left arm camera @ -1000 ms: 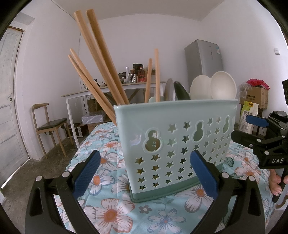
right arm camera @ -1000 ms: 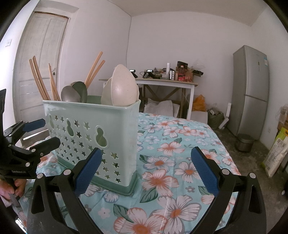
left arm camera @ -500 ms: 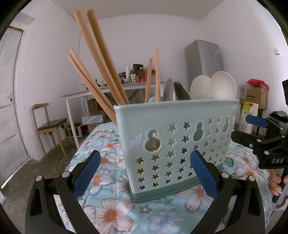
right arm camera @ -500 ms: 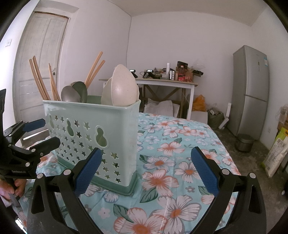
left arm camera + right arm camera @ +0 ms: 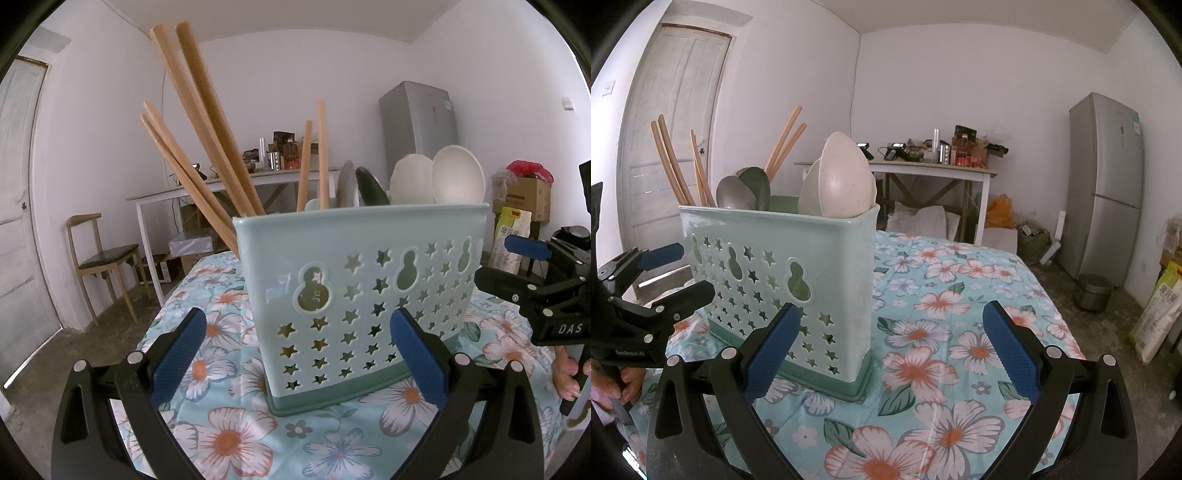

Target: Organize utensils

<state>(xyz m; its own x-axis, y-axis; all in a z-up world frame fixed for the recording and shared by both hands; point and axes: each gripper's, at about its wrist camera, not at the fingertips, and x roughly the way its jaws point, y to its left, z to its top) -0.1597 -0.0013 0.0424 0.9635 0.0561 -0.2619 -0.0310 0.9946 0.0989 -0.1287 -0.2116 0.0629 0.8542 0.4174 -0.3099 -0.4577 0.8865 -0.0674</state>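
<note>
Both tools, left tool (image 5: 295, 360) and right tool (image 5: 890, 347), gape released beside the utensil holder (image 5: 362, 288); chopsticks (image 5: 207, 125) stand inside.

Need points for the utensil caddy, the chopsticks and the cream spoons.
utensil caddy (image 5: 369, 258), left wrist view, front perforated wall.
chopsticks (image 5: 207, 110), left wrist view, shaft of the tall leaning pair.
cream spoons (image 5: 846, 181), right wrist view, back of the front spoon's bowl.

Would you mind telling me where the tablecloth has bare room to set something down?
Free: the floral tablecloth right of the utensil caddy, toward the fridge. Crowded: the caddy itself, packed with chopsticks, spoons and ladles.
</note>
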